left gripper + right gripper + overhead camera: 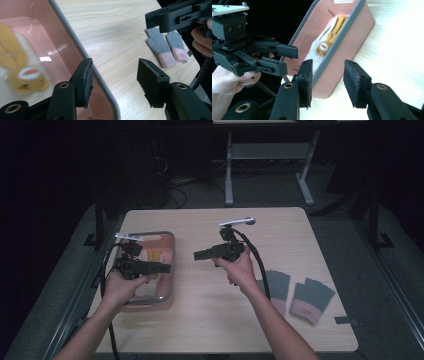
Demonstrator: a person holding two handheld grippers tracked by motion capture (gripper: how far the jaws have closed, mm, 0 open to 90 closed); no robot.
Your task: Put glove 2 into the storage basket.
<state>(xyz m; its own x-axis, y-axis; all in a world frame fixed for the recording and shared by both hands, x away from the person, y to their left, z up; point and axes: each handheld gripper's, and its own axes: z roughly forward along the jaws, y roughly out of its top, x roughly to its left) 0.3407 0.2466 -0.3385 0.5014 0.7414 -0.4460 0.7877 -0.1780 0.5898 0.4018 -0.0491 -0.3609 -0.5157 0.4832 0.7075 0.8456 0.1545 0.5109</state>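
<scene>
The left hand-held gripper [167, 268] was held over the pink bin [171, 251], which stood at about 9 o'clock on the worktop [210, 320]. Its jaws were seen wide apart in the left gripper view, with nothing between them. Inside the bin, a yellow plush toy [23, 72] was lying on the bottom. The right hand-held gripper [196, 254] was held above the middle of the worktop, pointed toward 9 o'clock at the bin; its jaws were also spread open and empty. A pair of grey gloves with pink cuffs [297, 292] was placed at about 4 o'clock, well apart from the bin.
</scene>
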